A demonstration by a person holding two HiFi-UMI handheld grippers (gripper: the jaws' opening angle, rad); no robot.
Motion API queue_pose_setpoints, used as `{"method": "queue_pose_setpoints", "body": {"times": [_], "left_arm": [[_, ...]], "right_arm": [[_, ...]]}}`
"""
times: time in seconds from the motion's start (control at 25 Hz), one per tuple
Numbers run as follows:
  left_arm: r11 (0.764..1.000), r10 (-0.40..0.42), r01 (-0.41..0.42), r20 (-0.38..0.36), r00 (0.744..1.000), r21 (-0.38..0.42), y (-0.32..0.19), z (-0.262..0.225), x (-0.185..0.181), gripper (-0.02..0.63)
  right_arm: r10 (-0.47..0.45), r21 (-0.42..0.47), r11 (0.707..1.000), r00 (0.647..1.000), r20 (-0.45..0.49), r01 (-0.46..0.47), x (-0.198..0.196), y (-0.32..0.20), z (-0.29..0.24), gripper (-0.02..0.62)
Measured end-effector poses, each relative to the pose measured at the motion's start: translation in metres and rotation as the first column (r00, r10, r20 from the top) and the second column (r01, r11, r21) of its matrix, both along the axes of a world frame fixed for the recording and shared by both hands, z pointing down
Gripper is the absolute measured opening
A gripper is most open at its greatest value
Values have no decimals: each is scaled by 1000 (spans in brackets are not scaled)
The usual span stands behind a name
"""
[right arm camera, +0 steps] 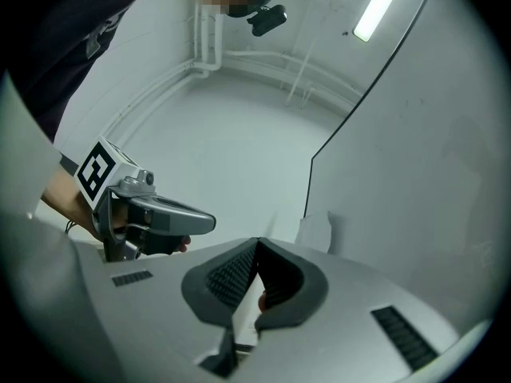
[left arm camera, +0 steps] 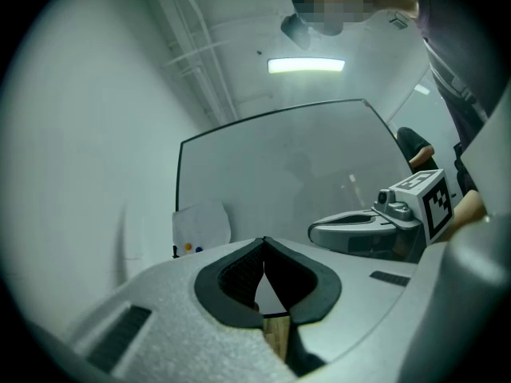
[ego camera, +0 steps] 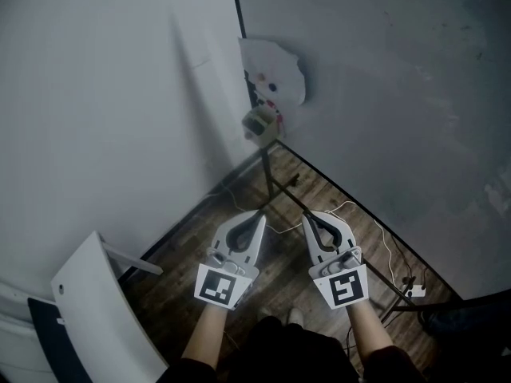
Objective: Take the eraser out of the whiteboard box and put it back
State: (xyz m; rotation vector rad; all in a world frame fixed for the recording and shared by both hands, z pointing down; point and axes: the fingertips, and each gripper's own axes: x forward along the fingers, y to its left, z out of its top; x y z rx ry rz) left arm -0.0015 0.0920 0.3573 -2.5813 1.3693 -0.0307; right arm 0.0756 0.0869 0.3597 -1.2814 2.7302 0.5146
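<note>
A small open box (ego camera: pixel 259 122) hangs at the left edge of the grey whiteboard (ego camera: pixel 383 94), just under a white sheet of paper (ego camera: pixel 273 70) pinned with coloured magnets. What lies in the box is too small to tell, and I cannot pick out an eraser. My left gripper (ego camera: pixel 257 214) and right gripper (ego camera: pixel 307 215) are held side by side, well short of the box and pointing toward it. Both are shut with nothing between the tips. The left gripper view shows its closed tips (left arm camera: pixel 264 242), the paper (left arm camera: pixel 201 226) and the board (left arm camera: pixel 319 166). In the right gripper view its own tips (right arm camera: pixel 257 242) also meet.
The whiteboard's black stand legs (ego camera: pixel 275 186) rest on a dark wooden floor with white cables (ego camera: pixel 391 254) and a power strip (ego camera: pixel 415 291). A white wall (ego camera: pixel 104 94) fills the left. A curved white panel (ego camera: pixel 96 309) stands at the lower left.
</note>
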Motion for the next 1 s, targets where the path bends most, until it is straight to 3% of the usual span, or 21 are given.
{"method": "queue_pose_setpoints", "body": {"times": [0.72, 1.0], "left_arm": [[1000, 21, -21, -4, 1000, -17, -91, 12, -31, 5], [997, 70, -70, -8, 998, -24, -138, 10, -46, 5]], "right_arm": [[16, -13, 1000, 1000, 4, -16, -37, -83, 12, 3], [61, -18, 998, 998, -8, -61, -55, -126, 9, 3]]}}
